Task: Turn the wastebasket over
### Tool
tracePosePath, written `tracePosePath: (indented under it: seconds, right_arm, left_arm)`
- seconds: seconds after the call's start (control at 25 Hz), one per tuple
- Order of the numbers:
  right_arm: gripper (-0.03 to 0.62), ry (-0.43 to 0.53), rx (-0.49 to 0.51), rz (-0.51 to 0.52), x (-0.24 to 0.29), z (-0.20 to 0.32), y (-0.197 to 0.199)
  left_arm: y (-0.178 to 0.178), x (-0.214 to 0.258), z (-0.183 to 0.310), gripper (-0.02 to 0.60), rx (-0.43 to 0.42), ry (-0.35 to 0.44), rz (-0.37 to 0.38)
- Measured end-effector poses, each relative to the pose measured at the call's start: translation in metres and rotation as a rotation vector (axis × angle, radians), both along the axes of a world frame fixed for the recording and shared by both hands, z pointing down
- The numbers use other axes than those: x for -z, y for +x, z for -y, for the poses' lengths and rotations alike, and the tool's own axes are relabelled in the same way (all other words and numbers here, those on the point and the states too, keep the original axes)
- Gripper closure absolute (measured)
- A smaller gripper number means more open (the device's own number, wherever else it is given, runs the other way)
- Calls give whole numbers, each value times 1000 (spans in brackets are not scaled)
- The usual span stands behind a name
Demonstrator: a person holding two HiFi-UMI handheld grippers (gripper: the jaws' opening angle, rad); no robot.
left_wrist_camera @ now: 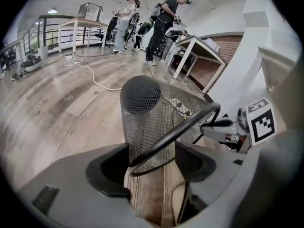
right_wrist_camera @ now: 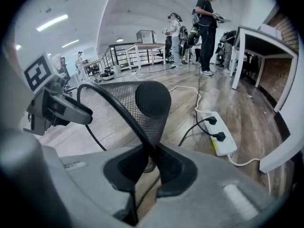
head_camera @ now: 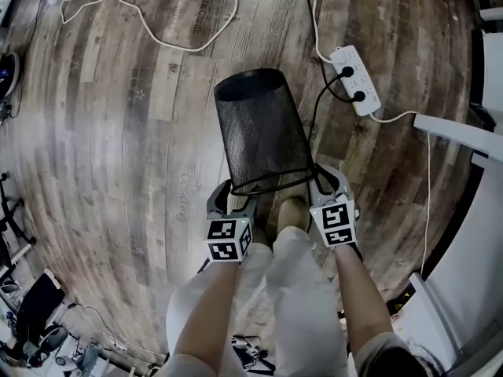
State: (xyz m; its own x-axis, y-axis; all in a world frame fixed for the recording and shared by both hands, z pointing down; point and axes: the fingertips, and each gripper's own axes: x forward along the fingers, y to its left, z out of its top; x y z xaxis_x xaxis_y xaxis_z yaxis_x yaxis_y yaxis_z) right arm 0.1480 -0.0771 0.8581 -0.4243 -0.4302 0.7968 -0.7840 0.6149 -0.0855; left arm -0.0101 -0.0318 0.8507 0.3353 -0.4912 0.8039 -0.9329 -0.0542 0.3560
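Wastebasket, of black mesh, is held tilted over the wooden floor, with its closed base directed away and its open rim toward the person. The rim is clamped between the nearly closed jaws of the right gripper. On the opposite side, the rim and mesh wall are gripped by the wider-set jaws of the left gripper.

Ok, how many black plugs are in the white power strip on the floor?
2. One black plug sits toward the far end of the white plastic power strip, the other beside it, nearer the middle.
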Motion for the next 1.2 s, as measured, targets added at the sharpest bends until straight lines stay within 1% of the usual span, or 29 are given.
tracePosePath:
  seconds: [0.12,0.28,0.36,0.48,0.68,0.8,1.0,1.2]
  right_arm:
    - [551,-5,13,3,18,-1,-5]
    - [553,-12,26,16,44,-1,-13]
    - [553,-18,23,21,56,1,-15]
    - [553,-34,16,30,70,3,-18]
    - [554,-63,1,44,84,4,-19]
    - [553,-77,-10,57,92,8,-23]
    - [551,-84,-3,84,111,16,-36]
    - [549,-77,2,116,125,30,-53]
  left_arm:
    - [-6,14,2,287,11,11,2]
    - [-17,37,7,299,47,34,-22]
    - [-24,46,9,333,60,32,-23]
    - [-36,58,10,433,57,26,-4]
    - [-48,74,13,497,95,12,-2]
    - [-52,82,14,509,95,-4,-3]
    - [-62,95,11,515,157,-61,-48]
    - [-73,91,-1,523,212,-134,-91]
